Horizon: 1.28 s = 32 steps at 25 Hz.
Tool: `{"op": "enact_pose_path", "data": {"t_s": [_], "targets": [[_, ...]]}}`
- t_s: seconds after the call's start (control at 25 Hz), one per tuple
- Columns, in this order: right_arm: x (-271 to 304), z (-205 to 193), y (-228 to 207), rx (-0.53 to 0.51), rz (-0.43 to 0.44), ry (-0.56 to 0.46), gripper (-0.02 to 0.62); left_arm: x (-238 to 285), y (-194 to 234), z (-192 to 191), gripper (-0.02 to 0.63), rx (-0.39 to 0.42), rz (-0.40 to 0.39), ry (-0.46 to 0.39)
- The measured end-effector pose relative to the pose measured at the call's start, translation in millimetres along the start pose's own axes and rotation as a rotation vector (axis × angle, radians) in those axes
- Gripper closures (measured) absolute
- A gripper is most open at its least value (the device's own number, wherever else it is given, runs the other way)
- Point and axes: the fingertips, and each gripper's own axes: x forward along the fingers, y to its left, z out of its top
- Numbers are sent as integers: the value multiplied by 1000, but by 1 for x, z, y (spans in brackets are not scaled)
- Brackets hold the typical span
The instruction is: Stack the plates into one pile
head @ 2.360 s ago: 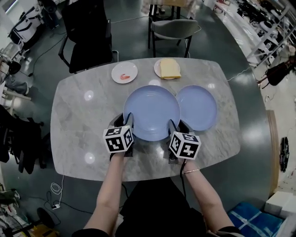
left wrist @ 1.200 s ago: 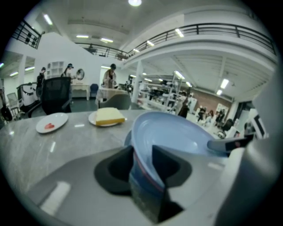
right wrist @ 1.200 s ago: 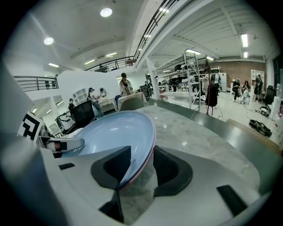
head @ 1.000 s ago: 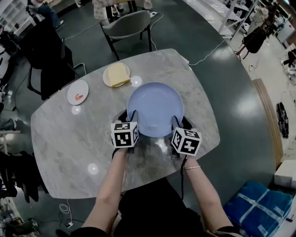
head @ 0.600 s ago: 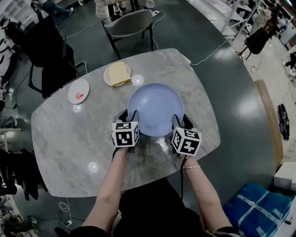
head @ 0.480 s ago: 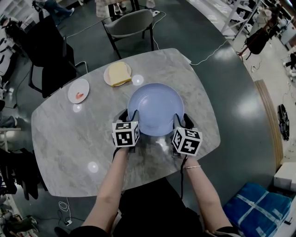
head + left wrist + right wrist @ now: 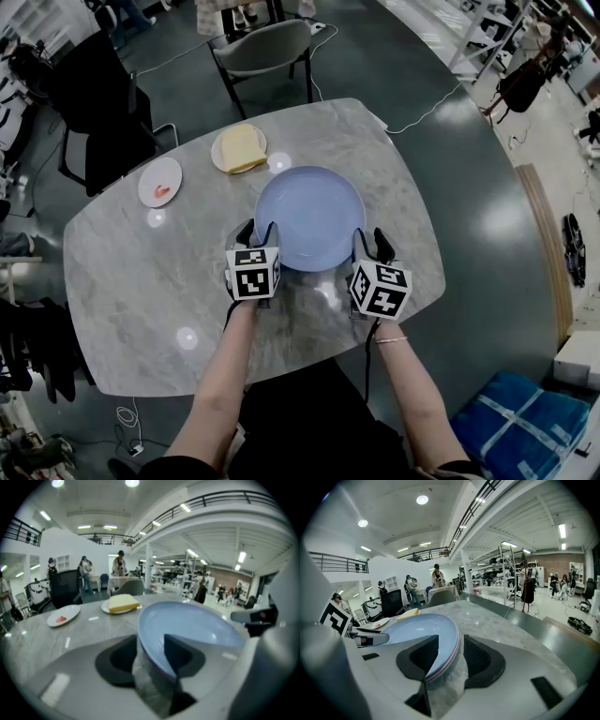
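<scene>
Letting go, we hold our left gripper (image 7: 254, 231) with jaws that have just been opening around the rim of the stacked blue plates (image 7: 309, 216), one pile resting on the table (image 7: 141, 281). Our right gripper (image 7: 371, 241) straddles the rim, spread, not pinching.

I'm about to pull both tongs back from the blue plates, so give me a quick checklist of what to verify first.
1. Blue plates stacked: ok, two rims lie together in the right gripper view.
2. Left tongs released: ok, the jaws have just been opening and stand apart, with the rim between them unpinched.
3. Right tongs released: ok, the jaws stand apart around the rim.
4. Blue plates wholly on the table: ok.
5. White plate bare for stacking: not ok, a red bit lies on it.
6. Far plate bare: not ok, a yellow slab sits on it.
</scene>
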Motion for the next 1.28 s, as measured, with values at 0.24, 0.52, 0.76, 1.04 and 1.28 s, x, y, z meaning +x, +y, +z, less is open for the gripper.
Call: {"op": "enact_pose_path", "data": {"t_s": [0.24, 0.52, 0.76, 1.04, 1.28], "targets": [[-9, 18, 10, -36, 17, -65, 447, -20, 6, 26, 436, -12, 1, -99], [-33, 48, 28, -87, 61, -170, 448, -53, -10, 60, 459, -5, -64, -227], [-59, 74, 41, -111, 85, -272, 463, -81, -15, 84, 468, 34, -93, -334], [-88, 89, 45, -119, 93, -355, 506, -111, -20, 101, 495, 65, -97, -429], [-106, 100, 42, -111, 85, -415, 572, -131, -24, 110, 565, 87, -69, -488]]}}
